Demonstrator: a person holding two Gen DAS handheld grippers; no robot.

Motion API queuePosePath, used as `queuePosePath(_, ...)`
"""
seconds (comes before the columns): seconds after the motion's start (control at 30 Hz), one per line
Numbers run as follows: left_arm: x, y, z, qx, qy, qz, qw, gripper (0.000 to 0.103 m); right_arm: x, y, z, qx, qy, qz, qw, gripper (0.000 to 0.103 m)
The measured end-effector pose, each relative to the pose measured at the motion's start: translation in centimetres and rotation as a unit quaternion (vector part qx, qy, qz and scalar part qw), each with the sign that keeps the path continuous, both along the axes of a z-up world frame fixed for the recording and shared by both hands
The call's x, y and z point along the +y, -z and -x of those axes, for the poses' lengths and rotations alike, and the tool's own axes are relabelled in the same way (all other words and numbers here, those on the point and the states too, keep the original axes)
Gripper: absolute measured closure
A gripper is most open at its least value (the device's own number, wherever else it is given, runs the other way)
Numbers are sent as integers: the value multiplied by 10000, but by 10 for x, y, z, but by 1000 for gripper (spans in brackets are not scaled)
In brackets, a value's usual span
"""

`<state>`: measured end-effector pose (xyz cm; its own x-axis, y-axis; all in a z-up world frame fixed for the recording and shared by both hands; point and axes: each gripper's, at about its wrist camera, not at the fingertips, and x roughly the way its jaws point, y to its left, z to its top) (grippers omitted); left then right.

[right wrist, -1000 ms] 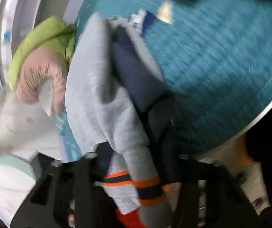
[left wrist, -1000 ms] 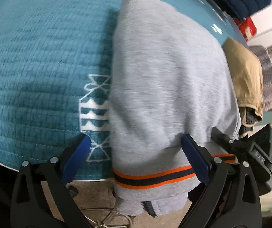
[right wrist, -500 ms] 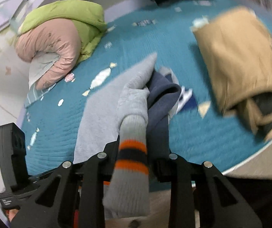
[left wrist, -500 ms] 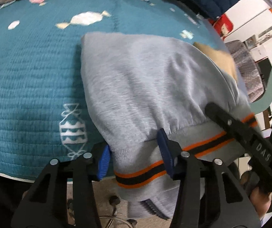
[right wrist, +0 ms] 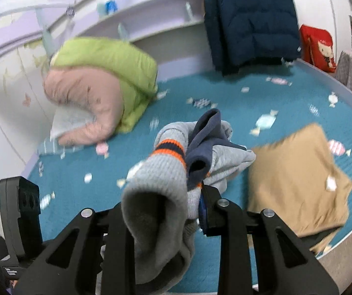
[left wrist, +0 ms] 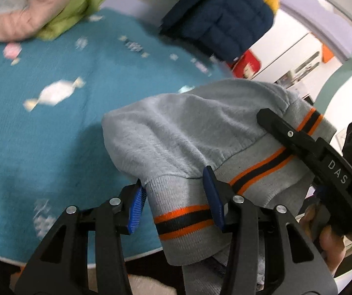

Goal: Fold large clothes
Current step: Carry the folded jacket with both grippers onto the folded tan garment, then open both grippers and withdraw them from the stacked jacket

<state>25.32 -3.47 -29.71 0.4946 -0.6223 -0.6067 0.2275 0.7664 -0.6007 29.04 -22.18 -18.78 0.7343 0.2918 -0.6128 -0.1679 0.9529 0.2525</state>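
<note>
**Sweater lifted in two grips: where the fold could slip**

On the left, the left gripper (left wrist: 176,196) has just been closing, and its blue pads (left wrist: 135,205) now pinch the ribbed hem of the grey sweater (left wrist: 176,132), the orange-and-black stripe sitting between them. The bite is shallow: only the hem edge is caught, while the body of the sweater hangs ahead of it above the blue bed cover (left wrist: 40,132). If the weight pulls sideways, that edge could slide out and the left corner would drop.

In the middle the cloth sags between the two grips. In my judgement, uneven hands would lay it down skewed, leaving a crooked fold line.

On the right, the right gripper (right wrist: 161,211) has been easing narrower and is clamped on a thick bunch: a striped cuff, grey cloth and a dark blue inner layer (right wrist: 201,147). A bunch like that may shed one layer, most likely the loose cuff end that flops forward over the near finger.

Further right, a folded tan garment (right wrist: 296,184) lies on the cover close by. Setting the sweater down carelessly could overlap or drag it out of shape.
</note>
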Motion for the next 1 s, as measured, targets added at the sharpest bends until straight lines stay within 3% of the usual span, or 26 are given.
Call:
queuePosePath(0.17,-67,-47,-19,-828,183,-19,9964,58,-60,-42,-10,-875,102,-38,9961,79)
queuePosePath(0.23,-100,-55,-25,-1051,349,-42,9938,58,-94,-44,-11,-1067,227,-88,9940,79)
queuePosePath(0.37,-179,-21,-45,-581,1158,-334,9910,58,-184,2,-16,-582,911,-525,9927,78)
queuePosePath(0.47,-218,30,-46,-59,1550,-823,9845,57,-245,80,-24,622,1536,-982,9813,78)
queuePosePath(0.53,-224,49,-43,139,1579,-864,9836,57,-275,140,-21,1471,2052,-986,9626,76)
queuePosePath(0.6,-223,58,-38,131,1602,-936,9825,57,-296,172,-4,1556,2265,-1461,9503,73)
queuePosePath(0.67,-219,61,-38,80,1593,-1033,9818,57,-305,186,6,1541,2403,-1842,9405,68)
queuePosePath(0.73,-212,61,-43,106,1498,-1078,9828,56,-304,188,9,1519,2429,-1905,9390,64)
queuePosePath(0.83,-199,56,-45,4,1357,-1145,9841,47,-298,177,9,1613,2501,-1647,9404,55)
queuePosePath(1.0,-157,40,-31,-264,1012,-1349,9853,22,-284,155,32,1710,2730,-925,9422,37)
